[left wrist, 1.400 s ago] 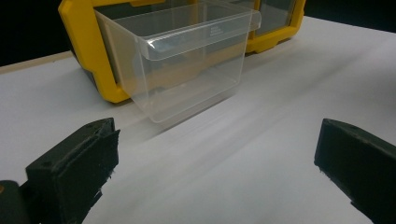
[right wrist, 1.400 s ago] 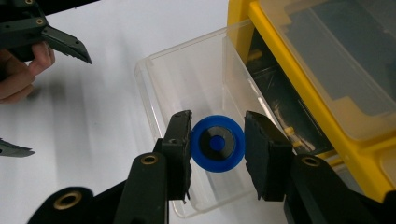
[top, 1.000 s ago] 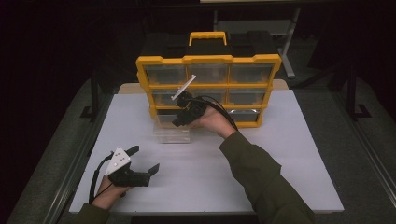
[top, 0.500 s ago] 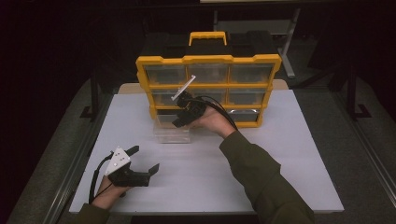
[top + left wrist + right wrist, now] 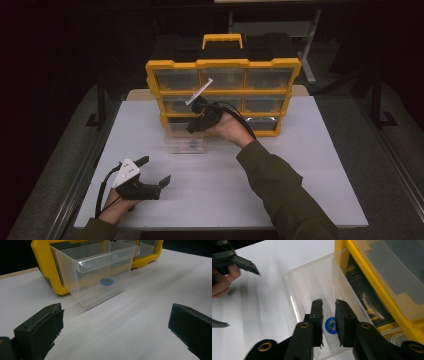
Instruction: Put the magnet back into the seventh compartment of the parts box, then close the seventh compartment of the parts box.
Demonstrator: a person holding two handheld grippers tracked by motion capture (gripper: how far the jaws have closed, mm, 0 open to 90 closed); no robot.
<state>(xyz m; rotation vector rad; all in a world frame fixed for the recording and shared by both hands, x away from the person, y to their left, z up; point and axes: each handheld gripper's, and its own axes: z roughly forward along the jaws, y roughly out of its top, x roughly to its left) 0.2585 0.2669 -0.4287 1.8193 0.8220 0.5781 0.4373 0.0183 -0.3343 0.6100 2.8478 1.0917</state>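
Over drawer [image 5: 317, 290], right gripper [image 5: 329, 305] downward

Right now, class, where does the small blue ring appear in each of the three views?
High view: too small to make out inside the clear drawer.
Left gripper view: blue ring on the drawer's floor, upper centre.
Right gripper view: low centre, between the right gripper jaws, below them.
Shared landmark: the yellow organiser behind the drawer.

high view: above the near edge, looking forward and down over the whole desk [image 5: 300, 165] | left gripper view: low over the desk, facing the clear drawer [image 5: 100, 272] nearby | right gripper view: close above that drawer [image 5: 312, 290], looking in | shared: drawer, yellow organizer [image 5: 222, 65]
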